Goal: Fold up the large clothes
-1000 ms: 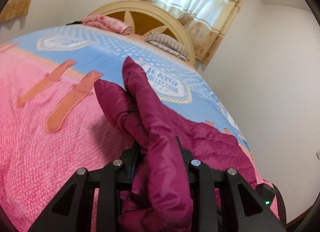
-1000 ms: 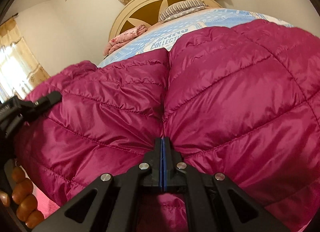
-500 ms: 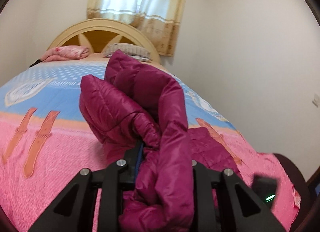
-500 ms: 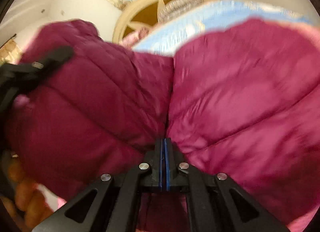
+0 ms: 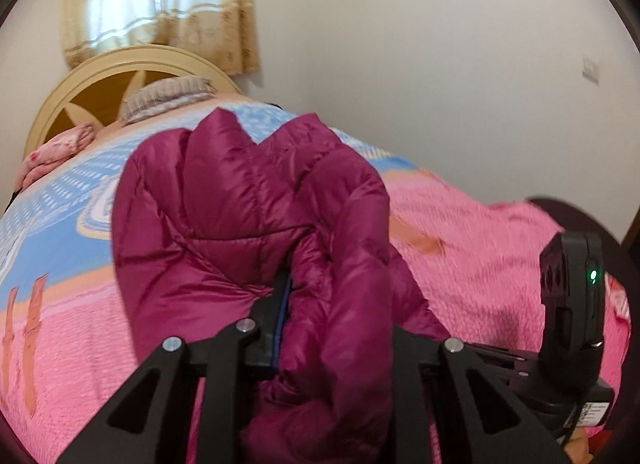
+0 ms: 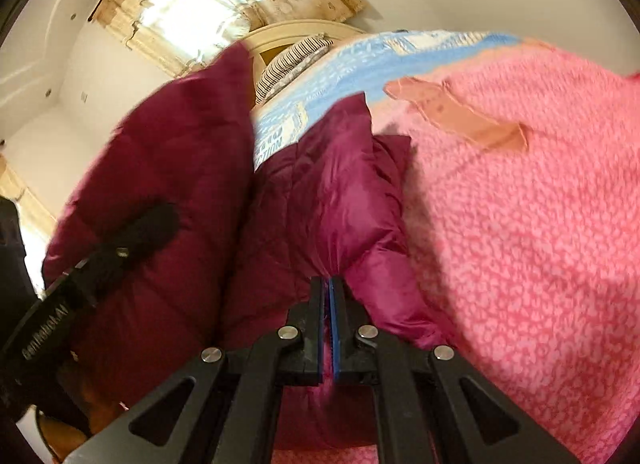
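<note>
A magenta quilted puffer jacket [image 5: 248,215] is lifted above the pink and blue bedspread [image 5: 480,248]. My left gripper [image 5: 320,304] is shut on a bunched fold of the jacket, which drapes over its right finger and hides it. My right gripper [image 6: 329,284] is shut on a thin edge of the same jacket [image 6: 320,191]; its blue pads nearly touch. The left gripper also shows at the left of the right wrist view [image 6: 132,232], pressed against a puffed jacket panel. The right gripper's body shows at the right of the left wrist view [image 5: 568,304].
The bed has a cream arched headboard [image 5: 120,75], a striped pillow [image 5: 168,97] and a folded pink cloth [image 5: 52,155] at its head. Curtains [image 5: 156,3] hang behind. A white wall [image 5: 440,43] runs along the bed's right side. A dark figure [image 6: 12,256] stands at left.
Both grippers have swung the jacket up and to the right. In the right wrist view the jacket no longer fills the frame and the pink bedspread shows at right.
</note>
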`<state>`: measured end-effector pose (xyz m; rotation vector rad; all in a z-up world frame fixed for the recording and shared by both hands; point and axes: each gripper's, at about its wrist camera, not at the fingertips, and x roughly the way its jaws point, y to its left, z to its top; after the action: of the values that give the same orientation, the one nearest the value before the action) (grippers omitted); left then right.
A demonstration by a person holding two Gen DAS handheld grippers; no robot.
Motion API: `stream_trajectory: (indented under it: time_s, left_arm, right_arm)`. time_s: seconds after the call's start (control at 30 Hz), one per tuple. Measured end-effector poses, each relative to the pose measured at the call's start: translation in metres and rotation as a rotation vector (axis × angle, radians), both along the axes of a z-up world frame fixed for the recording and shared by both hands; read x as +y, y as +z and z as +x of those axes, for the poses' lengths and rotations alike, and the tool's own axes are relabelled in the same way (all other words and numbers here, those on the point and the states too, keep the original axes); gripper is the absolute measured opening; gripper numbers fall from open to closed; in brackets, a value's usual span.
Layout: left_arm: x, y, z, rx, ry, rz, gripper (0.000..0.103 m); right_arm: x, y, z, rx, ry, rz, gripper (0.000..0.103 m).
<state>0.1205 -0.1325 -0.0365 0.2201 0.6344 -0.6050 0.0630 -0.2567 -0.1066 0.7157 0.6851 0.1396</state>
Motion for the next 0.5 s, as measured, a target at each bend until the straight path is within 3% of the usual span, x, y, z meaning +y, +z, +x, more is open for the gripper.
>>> stream_trajectory:
  time_s: [0.13, 0.3, 0.37, 0.5]
  left_arm:
    - [-0.021, -0.014, -0.003, 0.026, -0.032, 0.057, 0.023]
    - [-0.035, -0.028, 0.004, 0.059, -0.059, 0.096, 0.022]
    - [-0.033, -0.031, 0.003, 0.057, -0.067, 0.089, 0.023]
    - [-0.036, -0.041, 0.0, 0.038, -0.069, 0.073, 0.023]
  right_arm:
    - [-0.015, -0.017, -0.002, 0.021, 0.001, 0.13, 0.0]
    - [-0.027, -0.017, -0.01, 0.038, 0.035, 0.185, 0.0]
    - [-0.039, -0.007, -0.02, 0.032, 0.02, 0.163, 0.002]
    - [-0.055, 0.034, -0.027, -0.048, -0.006, 0.017, 0.002]
